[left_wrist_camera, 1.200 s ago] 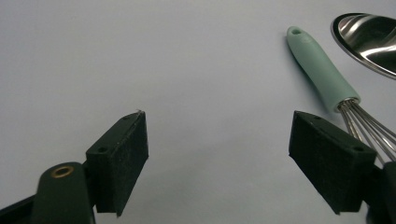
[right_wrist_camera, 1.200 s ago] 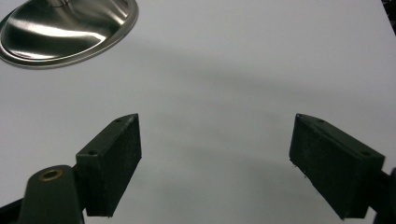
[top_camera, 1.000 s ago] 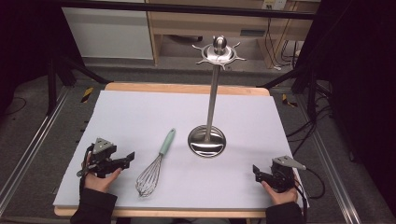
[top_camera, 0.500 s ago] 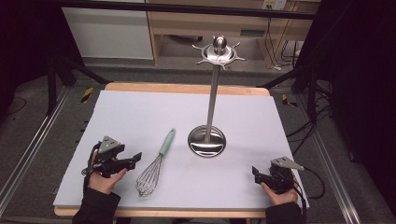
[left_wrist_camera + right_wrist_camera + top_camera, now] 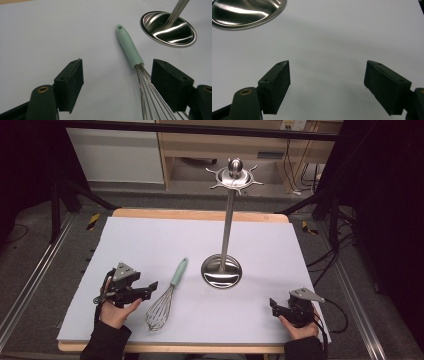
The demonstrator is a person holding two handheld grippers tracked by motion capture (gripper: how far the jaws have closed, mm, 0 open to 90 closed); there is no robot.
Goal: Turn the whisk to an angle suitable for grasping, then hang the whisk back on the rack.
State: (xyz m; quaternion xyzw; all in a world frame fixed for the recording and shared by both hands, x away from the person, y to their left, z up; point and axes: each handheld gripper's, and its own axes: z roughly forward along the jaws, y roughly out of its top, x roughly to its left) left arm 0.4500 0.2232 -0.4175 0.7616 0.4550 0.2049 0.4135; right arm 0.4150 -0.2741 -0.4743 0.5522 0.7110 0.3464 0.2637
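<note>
At the left of the counter, the left claw sits low in the person's hand with its jaws spread wide, gripping nothing. It points toward the whisk, which suggests the hand is lining up for a pick. In the left gripper view the whisk's wires run up past the inner face of the right-hand jaw, while its mint-green handle lies ahead between the two jaws, so a grasp looks close but not yet made.

The whisk lies flat on the pale sheet just beside the left claw, its wire head toward the person and its handle angled away toward the stand. Lying free like this, the handle is the easier part to clamp, since the wires would likely flex.

The stand rises from a round steel base near the middle of the counter, its thin post upright and its top ring of hooks bare; the whisk's handle has a hole at its end, which probably suits hanging there.

At the right, the right claw rests near the counter's front edge, jaws also wide apart and empty, well apart from the stand, seemingly waiting.

Counted: one whisk, one stand, two claws.
</note>
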